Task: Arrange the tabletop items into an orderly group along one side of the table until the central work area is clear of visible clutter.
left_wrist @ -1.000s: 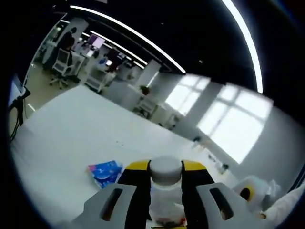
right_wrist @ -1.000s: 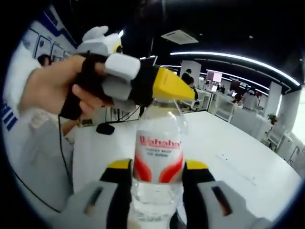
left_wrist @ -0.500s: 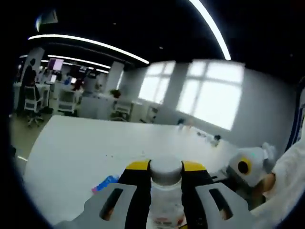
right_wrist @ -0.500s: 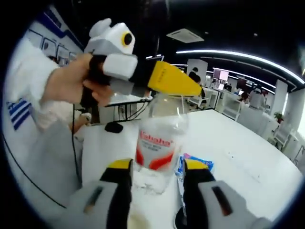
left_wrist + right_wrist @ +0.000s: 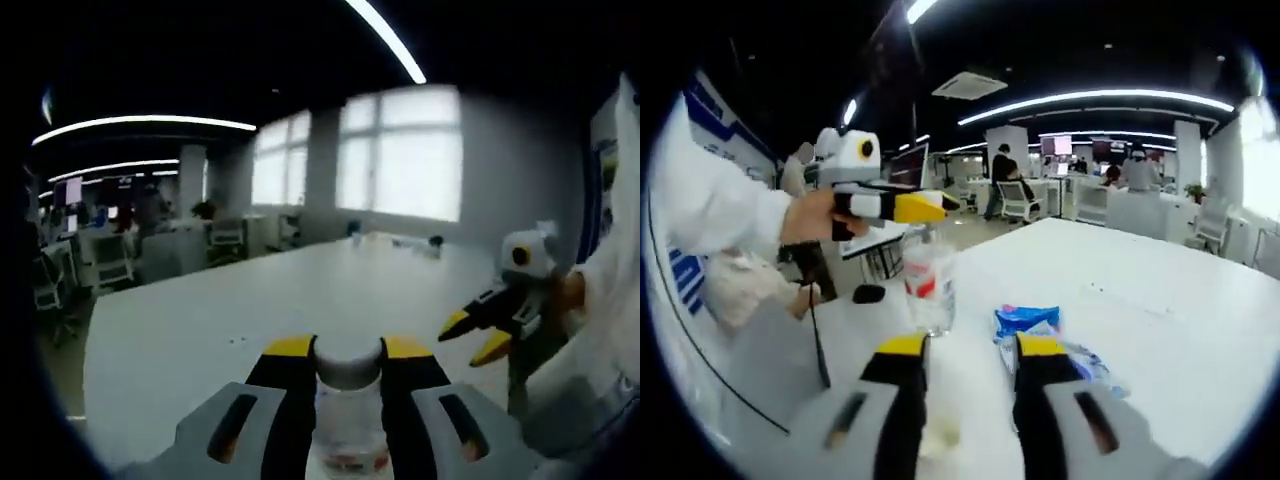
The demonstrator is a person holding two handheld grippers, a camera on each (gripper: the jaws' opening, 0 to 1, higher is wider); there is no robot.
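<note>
Now that the right gripper [image 5: 962,352] has let go of the water bottle [image 5: 928,286] and drawn back, its yellow-tipped jaws stand apart and empty over the near edge of the white table [image 5: 1160,320]. The left gripper [image 5: 348,352] alone holds the bottle, clamped at the white cap [image 5: 348,360]. The handover looks done, so the bottle can go to the table's side, while the blue snack packet [image 5: 1032,322] beside it awaits tidying.
</note>
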